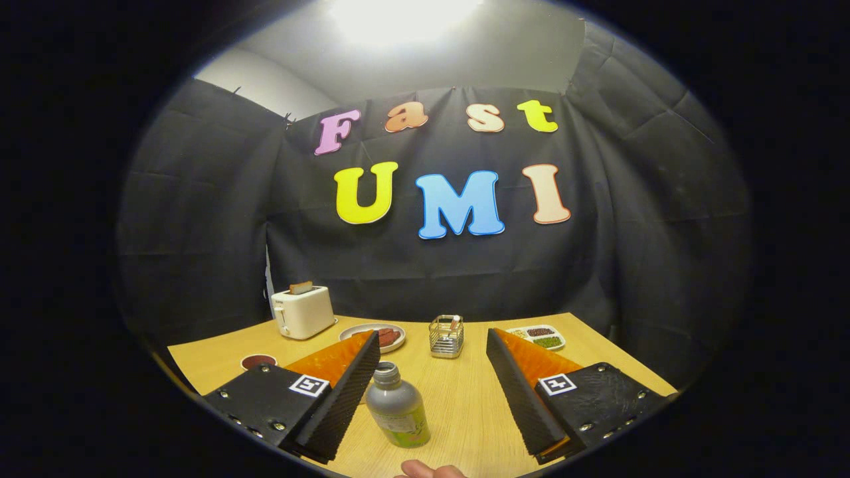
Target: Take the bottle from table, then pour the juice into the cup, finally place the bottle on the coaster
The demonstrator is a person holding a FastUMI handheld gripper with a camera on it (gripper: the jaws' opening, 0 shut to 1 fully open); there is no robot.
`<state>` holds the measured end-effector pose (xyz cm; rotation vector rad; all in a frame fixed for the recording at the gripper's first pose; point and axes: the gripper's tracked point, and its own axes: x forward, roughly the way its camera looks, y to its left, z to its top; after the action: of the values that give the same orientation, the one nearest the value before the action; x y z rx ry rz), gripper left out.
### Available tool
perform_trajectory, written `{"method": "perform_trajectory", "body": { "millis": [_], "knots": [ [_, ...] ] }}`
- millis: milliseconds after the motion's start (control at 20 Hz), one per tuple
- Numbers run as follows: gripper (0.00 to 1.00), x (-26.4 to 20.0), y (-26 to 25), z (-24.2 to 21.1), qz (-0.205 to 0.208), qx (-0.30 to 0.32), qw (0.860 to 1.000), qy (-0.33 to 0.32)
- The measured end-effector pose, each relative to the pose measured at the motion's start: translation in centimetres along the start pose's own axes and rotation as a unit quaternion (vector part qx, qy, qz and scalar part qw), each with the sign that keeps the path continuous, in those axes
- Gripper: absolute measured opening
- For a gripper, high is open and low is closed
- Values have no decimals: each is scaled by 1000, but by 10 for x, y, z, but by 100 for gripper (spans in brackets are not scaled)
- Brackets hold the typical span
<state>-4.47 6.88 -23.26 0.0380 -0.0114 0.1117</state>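
A small bottle [398, 405] with a grey cap and a green label stands upright on the wooden table [465, 411], between my two fingers and nearer the left one. My gripper [433, 345] is open, its fingers wide apart on either side of the bottle, touching nothing. A dark round coaster [258, 361] lies on the table beyond the left finger, towards the toaster. A wire-framed glass cup [446, 336] stands beyond the fingers, in the middle of the table.
A white toaster [302, 311] with a slice in it stands at the far left. A plate [376, 334] with dark food sits beside it. A white divided dish [539, 336] lies far right. A fingertip [428, 470] shows below the bottle.
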Motion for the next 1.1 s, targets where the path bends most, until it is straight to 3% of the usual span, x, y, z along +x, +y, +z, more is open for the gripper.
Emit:
{"method": "perform_trajectory", "body": {
  "millis": [250, 900, 1100],
  "knots": [
    [99, 6, 17, -39, -4, -20, 1000, 12],
    [99, 60, 36, -103, -16, 17, 998, 56],
    [99, 73, 35, -112, -29, 4, 998, 57]
  ]
}}
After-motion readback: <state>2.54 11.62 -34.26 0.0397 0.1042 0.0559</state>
